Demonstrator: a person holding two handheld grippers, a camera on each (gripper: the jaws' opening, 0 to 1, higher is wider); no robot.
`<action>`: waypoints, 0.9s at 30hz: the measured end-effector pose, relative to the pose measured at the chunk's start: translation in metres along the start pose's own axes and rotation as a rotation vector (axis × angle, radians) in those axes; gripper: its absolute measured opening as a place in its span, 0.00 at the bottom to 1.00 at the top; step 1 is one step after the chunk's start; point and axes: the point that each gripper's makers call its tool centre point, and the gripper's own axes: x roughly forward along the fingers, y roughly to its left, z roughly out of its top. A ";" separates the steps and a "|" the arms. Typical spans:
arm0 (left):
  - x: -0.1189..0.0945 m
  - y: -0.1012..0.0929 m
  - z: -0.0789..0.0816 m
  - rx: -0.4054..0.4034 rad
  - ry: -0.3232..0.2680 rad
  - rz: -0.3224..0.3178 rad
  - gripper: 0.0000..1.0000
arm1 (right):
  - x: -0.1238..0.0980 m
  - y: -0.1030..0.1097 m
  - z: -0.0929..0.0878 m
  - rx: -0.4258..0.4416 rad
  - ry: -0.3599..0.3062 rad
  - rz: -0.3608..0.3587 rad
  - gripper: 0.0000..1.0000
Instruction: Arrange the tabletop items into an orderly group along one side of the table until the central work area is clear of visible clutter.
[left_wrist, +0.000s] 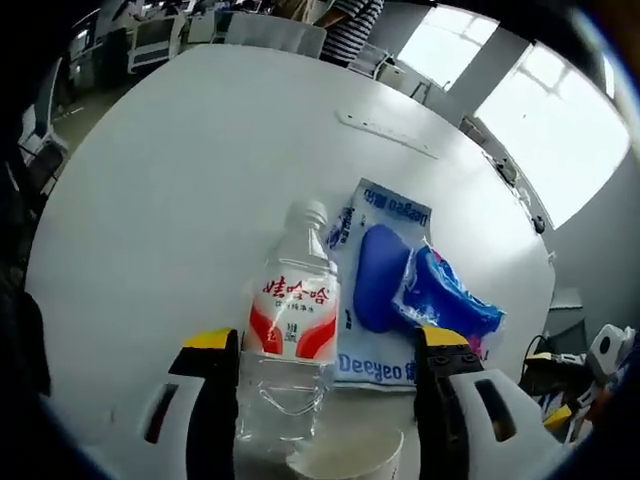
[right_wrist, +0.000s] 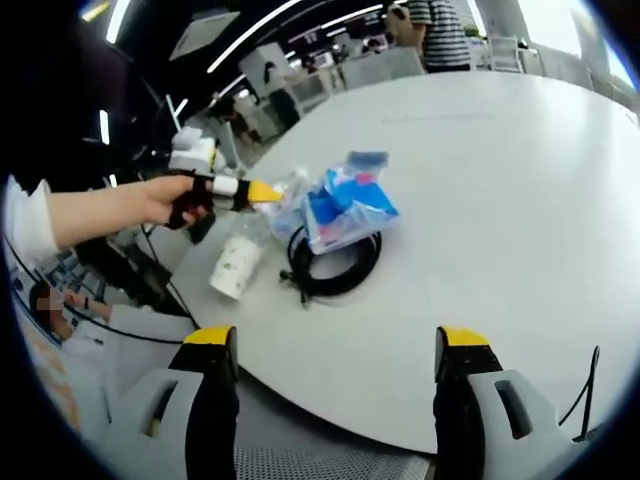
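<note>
Items are sitting bunched near one table edge (grouping looking mostly done), the left gripper spread around the bottle, the right gripper hanging wide apart, empty.

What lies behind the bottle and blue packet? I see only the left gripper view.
Observer: A coil of black cable lies on the white table, partly under the blue packet.
Operator: And that white rim at the bottom of my view?
Observer: It is a white paper cup lying on its side near the table edge.
Operator: Where is the right gripper?
Observer: The right gripper is off the table's edge, open, holding nothing.
</note>
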 end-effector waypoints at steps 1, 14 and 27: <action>0.001 0.001 0.000 -0.003 0.004 0.002 0.72 | 0.000 0.000 0.000 0.000 0.001 0.000 0.80; 0.006 0.007 -0.002 -0.044 0.019 0.020 0.73 | 0.000 0.002 0.006 0.005 -0.004 0.002 0.79; 0.009 0.018 -0.004 0.057 0.015 0.106 0.52 | 0.003 0.009 0.009 0.006 -0.001 0.021 0.79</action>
